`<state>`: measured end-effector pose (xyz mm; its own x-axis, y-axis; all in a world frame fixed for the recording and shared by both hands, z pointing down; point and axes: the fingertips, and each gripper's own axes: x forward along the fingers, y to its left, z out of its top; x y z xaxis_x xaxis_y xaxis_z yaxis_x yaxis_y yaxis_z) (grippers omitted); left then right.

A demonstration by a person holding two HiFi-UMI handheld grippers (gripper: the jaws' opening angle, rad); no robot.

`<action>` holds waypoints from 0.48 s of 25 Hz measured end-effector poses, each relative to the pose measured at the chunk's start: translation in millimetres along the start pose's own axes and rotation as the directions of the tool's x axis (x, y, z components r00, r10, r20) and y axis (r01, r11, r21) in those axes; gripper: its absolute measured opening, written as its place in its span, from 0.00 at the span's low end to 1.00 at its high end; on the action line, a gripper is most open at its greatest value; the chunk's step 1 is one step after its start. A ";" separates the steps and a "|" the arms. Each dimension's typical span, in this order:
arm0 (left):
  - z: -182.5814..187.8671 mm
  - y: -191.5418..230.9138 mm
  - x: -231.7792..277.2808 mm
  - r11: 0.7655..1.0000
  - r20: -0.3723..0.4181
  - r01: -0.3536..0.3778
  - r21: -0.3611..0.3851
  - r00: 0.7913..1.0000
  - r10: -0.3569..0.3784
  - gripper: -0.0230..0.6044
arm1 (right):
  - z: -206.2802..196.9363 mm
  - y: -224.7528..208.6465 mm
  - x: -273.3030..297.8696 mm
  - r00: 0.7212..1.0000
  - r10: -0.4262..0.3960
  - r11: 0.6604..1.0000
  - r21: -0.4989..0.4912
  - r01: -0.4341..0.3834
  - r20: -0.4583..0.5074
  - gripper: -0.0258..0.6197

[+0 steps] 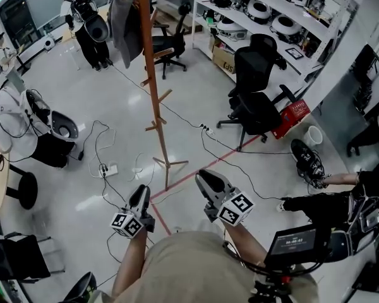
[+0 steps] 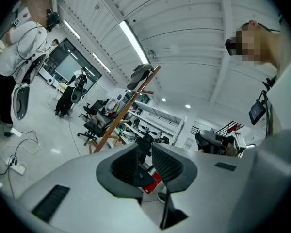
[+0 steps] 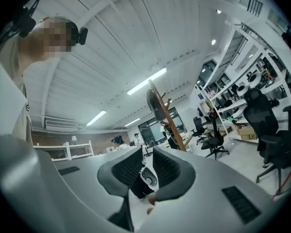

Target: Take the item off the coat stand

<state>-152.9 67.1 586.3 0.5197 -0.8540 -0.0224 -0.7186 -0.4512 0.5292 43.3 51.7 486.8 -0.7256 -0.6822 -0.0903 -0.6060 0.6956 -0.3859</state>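
The wooden coat stand (image 1: 153, 87) rises from the floor ahead of me, its feet near a red tape line. A grey garment (image 1: 124, 25) hangs from its top, left of the pole. My left gripper (image 1: 140, 193) and right gripper (image 1: 206, 178) are held low, close to my body, well short of the stand and touching nothing. In the left gripper view the stand (image 2: 120, 114) leans with the garment (image 2: 139, 74) at its top. The right gripper view shows the stand (image 3: 169, 115) and garment (image 3: 154, 104) too. Both grippers' jaws stand a little apart with nothing between them.
Black office chairs (image 1: 255, 100) stand right of the stand, by a red crate (image 1: 294, 115) and shelving (image 1: 275, 14). Cables and a power strip (image 1: 107, 169) lie on the floor to the left. People stand at the back left (image 1: 91, 33); a person sits low on the right (image 1: 328, 202).
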 end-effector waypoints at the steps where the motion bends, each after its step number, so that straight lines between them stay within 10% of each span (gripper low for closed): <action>1: -1.1 0.7 1.0 1.000 -0.003 0.003 -0.003 1.000 -0.003 0.18 | -2.7 -1.0 -0.4 1.000 -0.006 1.000 0.000 0.006 -0.002 0.15; 12: 0.7 6.7 25.1 1.000 -0.002 -0.025 0.005 1.000 0.025 0.17 | -0.8 -45.2 -0.9 0.998 -0.059 0.997 0.045 0.060 -0.014 0.14</action>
<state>-145.1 42.5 588.7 0.5028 -0.8644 -0.0078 -0.7332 -0.4313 0.5257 71.0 21.0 505.0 -0.6928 -0.7191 -0.0545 -0.6329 0.6425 -0.4319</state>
